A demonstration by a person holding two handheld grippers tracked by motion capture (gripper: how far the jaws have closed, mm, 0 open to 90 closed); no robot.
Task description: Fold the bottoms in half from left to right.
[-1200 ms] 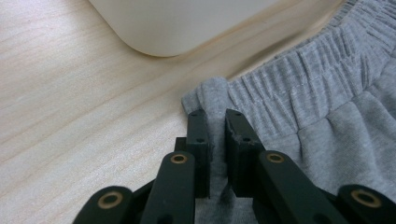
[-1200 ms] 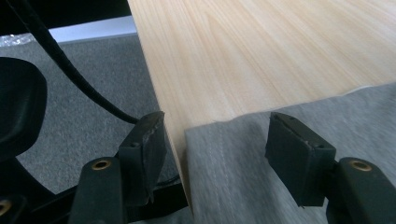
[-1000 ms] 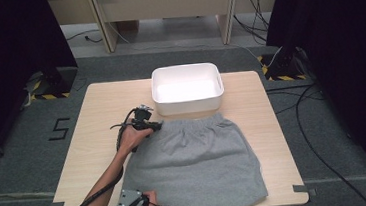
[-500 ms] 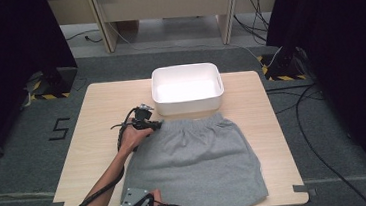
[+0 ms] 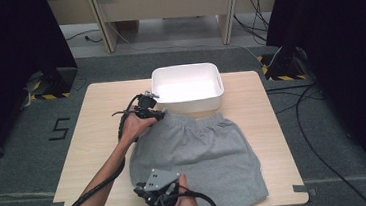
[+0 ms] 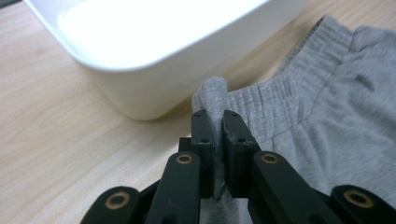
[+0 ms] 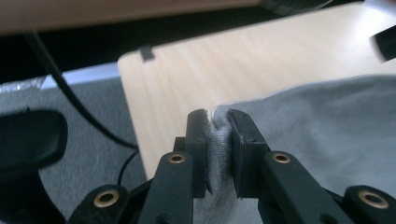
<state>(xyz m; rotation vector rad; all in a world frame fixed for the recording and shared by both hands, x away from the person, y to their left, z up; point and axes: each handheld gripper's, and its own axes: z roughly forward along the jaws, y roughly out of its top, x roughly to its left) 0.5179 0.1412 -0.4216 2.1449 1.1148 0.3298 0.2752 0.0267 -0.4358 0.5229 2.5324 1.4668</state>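
Two grippers are seen clamped on one pair of grey shorts [image 5: 200, 151], which is spread flat on the wooden table [image 5: 98, 135]. Nearest, at about six o'clock on the table in the high view, the right gripper [image 5: 158, 201] is held low at the front edge, its grey plate facing up; its jaws have just been closing, and in the right gripper view a fold of the hem corner [image 7: 218, 140] is pinched between the pads, slightly raised off the wood. Whether the rest of that hem is lifted cannot be told, since the hand covers it in the high view. Beyond the jaws in that view the bare table corner is seen at twelve o'clock, with dark floor and a cable at nine o'clock. Farther in, near the table's middle, the left gripper [image 5: 158, 114] is held by a hand whose forearm runs up from seven o'clock. In the left gripper view its jaws are pressed together on a bunched tip of the elastic waistband [image 6: 215, 100], which stands up between the pads. The waistband is stretched away toward three o'clock. Farthest, at twelve o'clock on the table, a white bin [image 5: 211, 100] is set just beyond the waistband, its near wall close to the gripped corner.
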